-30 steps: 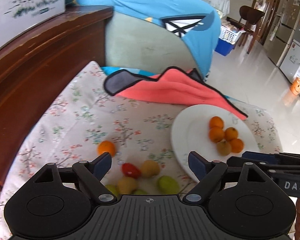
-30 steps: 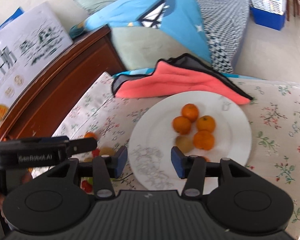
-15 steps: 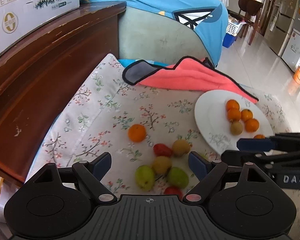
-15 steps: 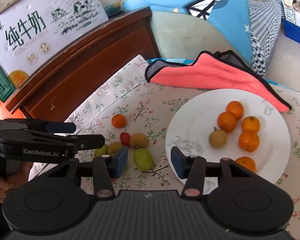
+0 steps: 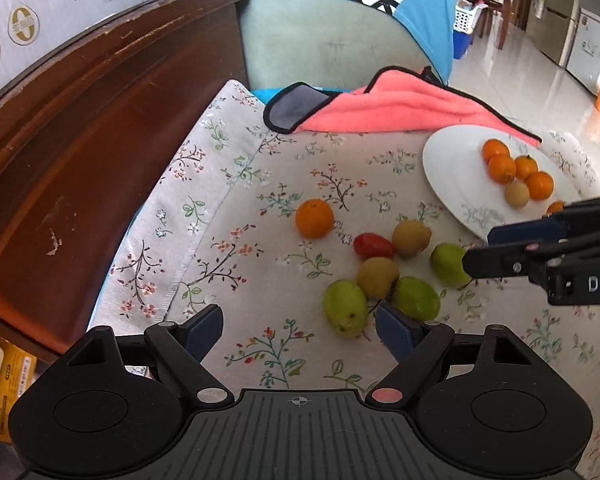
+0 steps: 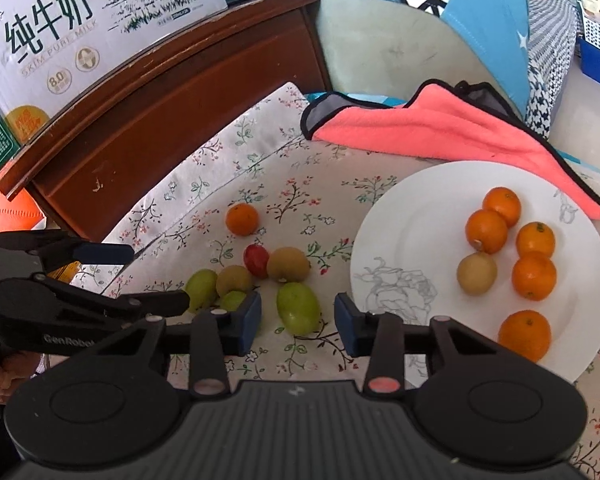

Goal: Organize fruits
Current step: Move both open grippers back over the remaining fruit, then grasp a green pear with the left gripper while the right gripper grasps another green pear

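A white plate [image 6: 412, 216] [image 5: 448, 160] on the floral cloth holds several oranges [image 6: 486, 230] and one brown fruit [image 6: 477, 273]. Left of it lies a loose cluster: an orange [image 5: 314, 218] [image 6: 242, 219], a red fruit [image 5: 373, 245] [image 6: 256, 260], brown fruits [image 5: 411, 233] and green fruits [image 5: 345, 307]. My left gripper [image 5: 300, 330] is open and empty, just short of the green fruits. My right gripper [image 6: 298, 322] is open and empty, with a green fruit [image 6: 298, 307] just beyond its fingertips.
A pink cloth [image 5: 392, 110] [image 6: 432, 128] lies behind the plate. A dark wooden cabinet [image 5: 80, 120] with a milk carton box [image 6: 80, 20] on top borders the left side. A cushioned seat back with blue fabric [image 5: 340, 32] stands behind.
Both grippers have pulled back and to the left, bringing the loose fruit cluster into fuller view. The right gripper now sits by a green fruit. Both stay open and empty.
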`<state>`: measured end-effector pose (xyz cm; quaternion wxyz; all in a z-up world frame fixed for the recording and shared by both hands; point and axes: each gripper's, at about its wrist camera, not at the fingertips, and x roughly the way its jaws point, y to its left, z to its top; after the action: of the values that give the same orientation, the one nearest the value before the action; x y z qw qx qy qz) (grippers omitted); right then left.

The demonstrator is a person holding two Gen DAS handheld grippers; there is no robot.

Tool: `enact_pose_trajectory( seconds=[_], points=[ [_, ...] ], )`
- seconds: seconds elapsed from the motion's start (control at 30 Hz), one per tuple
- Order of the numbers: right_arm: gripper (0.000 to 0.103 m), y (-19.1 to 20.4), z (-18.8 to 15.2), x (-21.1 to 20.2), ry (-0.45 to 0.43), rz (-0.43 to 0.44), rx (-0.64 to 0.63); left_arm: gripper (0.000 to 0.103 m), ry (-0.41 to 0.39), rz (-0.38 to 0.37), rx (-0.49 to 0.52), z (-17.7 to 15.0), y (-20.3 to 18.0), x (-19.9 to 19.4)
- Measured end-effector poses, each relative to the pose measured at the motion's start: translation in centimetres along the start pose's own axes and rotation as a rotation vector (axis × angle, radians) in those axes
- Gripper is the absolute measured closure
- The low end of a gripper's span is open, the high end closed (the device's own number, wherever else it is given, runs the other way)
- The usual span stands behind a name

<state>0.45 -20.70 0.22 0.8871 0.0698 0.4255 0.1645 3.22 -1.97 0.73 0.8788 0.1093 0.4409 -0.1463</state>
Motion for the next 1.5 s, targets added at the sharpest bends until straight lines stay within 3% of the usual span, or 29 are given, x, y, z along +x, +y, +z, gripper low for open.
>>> enact_pose_trajectory(
  seconds=[0.23, 0.57, 1.17, 1.23, 1.3, 1.4, 1.5],
  points=[
    [0.064, 0.7, 0.2, 0.9, 0.02, -0.001, -0.02, 0.02, -0.021, -0.028, -0.026, -0.5, 0.9, 0.9],
    [0.063, 0.7, 0.0, 2.1, 0.042, -0.011, -0.026, 0.02, -0.041, -0.048, 0.025, -0.7, 0.1, 1.8],
    [0.063, 1.1, -0.1, 3.4, 0.046, -0.041, -0.05, 0.034, -0.058, -0.079, 0.026, -0.9, -0.2, 3.2],
    [0.063, 1.3, -0.1, 3.4, 0.043, -0.047, -0.059, 0.04, -0.062, -0.088, 0.026, -0.9, -0.2, 3.2],
    [0.064, 1.3, -0.2, 3.4, 0.039, -0.047, -0.06, 0.056, -0.066, -0.111, 0.039, -0.9, -0.4, 3.0],
    [0.075, 1.4, -0.2, 3.5, 0.04, -0.054, -0.075, 0.067, -0.071, -0.115, 0.05, -0.8, -0.5, 2.8],
    [0.075, 1.6, -0.2, 3.4, 0.045, -0.049, -0.083, 0.076, -0.067, -0.108, 0.027, -0.7, -0.1, 2.7]
  ],
)
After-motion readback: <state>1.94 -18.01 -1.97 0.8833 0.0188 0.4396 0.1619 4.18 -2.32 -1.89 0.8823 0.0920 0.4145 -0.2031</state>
